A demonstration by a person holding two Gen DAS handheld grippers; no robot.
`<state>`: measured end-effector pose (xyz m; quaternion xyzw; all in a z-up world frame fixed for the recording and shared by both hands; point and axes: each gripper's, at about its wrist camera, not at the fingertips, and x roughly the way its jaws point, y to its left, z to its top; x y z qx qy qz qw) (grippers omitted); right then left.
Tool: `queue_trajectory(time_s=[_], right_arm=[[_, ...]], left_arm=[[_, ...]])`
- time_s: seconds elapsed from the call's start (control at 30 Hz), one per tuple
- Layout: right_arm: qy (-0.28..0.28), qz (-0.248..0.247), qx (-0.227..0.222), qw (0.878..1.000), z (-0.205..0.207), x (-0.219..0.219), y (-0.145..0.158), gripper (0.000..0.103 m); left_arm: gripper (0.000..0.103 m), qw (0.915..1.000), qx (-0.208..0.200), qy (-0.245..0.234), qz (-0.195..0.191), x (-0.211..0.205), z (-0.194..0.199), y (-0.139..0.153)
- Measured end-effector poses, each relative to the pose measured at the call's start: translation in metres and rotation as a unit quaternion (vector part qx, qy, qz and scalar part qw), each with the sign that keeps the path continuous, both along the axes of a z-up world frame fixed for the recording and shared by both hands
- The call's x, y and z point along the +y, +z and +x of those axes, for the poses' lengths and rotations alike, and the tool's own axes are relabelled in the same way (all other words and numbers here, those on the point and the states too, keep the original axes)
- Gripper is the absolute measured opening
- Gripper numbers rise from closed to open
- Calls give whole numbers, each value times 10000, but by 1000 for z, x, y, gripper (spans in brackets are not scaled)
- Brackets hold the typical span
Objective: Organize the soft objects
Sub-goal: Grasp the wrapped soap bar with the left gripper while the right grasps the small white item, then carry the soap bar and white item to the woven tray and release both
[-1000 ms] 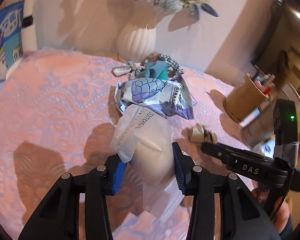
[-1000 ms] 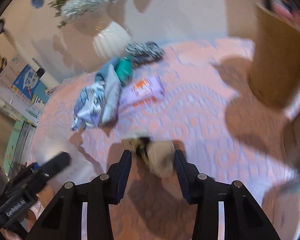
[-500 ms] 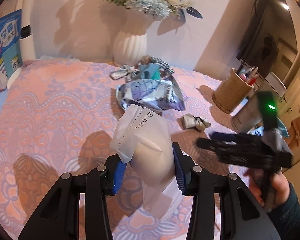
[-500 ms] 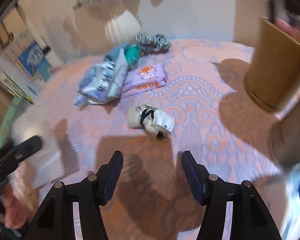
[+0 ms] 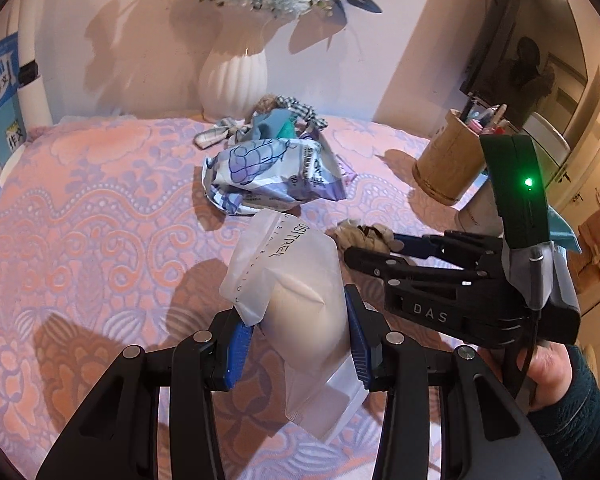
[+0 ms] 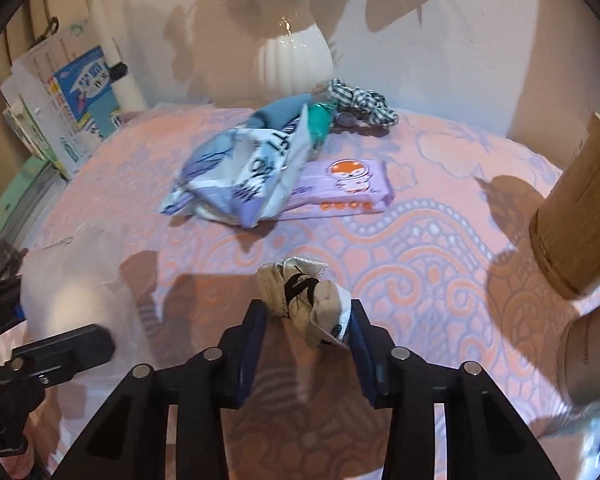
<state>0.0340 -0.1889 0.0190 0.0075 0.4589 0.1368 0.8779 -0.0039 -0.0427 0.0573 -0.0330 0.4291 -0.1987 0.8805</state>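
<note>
Tablecloth in pink lace covered the table, with a heap of soft packets piled before the vase. Left tool clenched a frosted white pouch. Right tool straddled the rolled sock, seemingly not yet pinched. Next: squeeze, lift, carry to the heap.

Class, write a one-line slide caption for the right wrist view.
Right tongs bracket a balled beige sock on the pink patterned cloth.
</note>
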Motion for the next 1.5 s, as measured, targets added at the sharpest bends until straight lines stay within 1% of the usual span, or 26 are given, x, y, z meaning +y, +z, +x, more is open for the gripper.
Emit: queue_trajectory(time_s=[0.07,0.17,0.3,0.47,0.57,0.67,0.73,0.77,0.83,0.9,0.97,1.03,1.1,1.17,1.27,1.37,1.5], right_arm=[[-126,135,6,9998,-11,-6,6,39],[-241,240,-168,9993,-33,-11,24,39],[-422,150,-575,9973,-64,-21,59,39],[-749,271,-1024,9915,-101,-51,108,39],[-1004,260,-1284,9863,-125,-77,136,39],[-1316,249,-1426,9807,-145,-110,156,39],[-1578,335,-1537,9749,-159,-139,168,39],[-1701,350,-1589,9719,-166,-153,173,39],[-2030,331,-1702,9637,-181,-185,182,39],[-2377,353,-1733,9551,-192,-220,186,39],[-2698,406,-1697,9470,-198,-255,186,39],[-2996,418,-1657,9386,-202,-286,184,39],[-3287,340,-1588,9303,-205,-314,182,39],[-3545,218,-1486,9229,-205,-341,177,39],[-3755,119,-1320,9173,-202,-370,168,39],[-3902,4,-1146,9136,-201,-392,155,39],[-4071,-145,-870,9091,-192,-415,132,39]], left_arm=[[40,10000,-40,-11,-7,0,-6,4],[40,9998,-168,-62,-17,-3,-18,16],[40,9989,-408,-225,-36,-17,-33,37],[40,9950,-803,-593,-35,-55,-51,71],[40,9904,-1024,-916,-116,-85,-62,93],[40,9836,-1249,-1294,-145,-122,-75,113],[40,9772,-1403,-1585,-146,-154,-84,127],[40,9753,-1446,-1661,-144,-163,-87,131],[40,9696,-1550,-1889,-154,-194,-93,141],[40,9647,-1529,-2134,-214,-225,-95,147],[40,9618,-1504,-2276,-216,-250,-96,150],[40,9605,-1487,-2352,-87,-283,-95,150],[40,9571,-1426,-2522,-41,-316,-94,147],[40,9550,-1344,-2645,-26,-338,-92,143],[40,9531,-1259,-2752,14,-371,-85,133],[40,9539,-1020,-2823,-8,-395,-73,117],[40,9534,-944,-2859,187,-418,-62,90]])
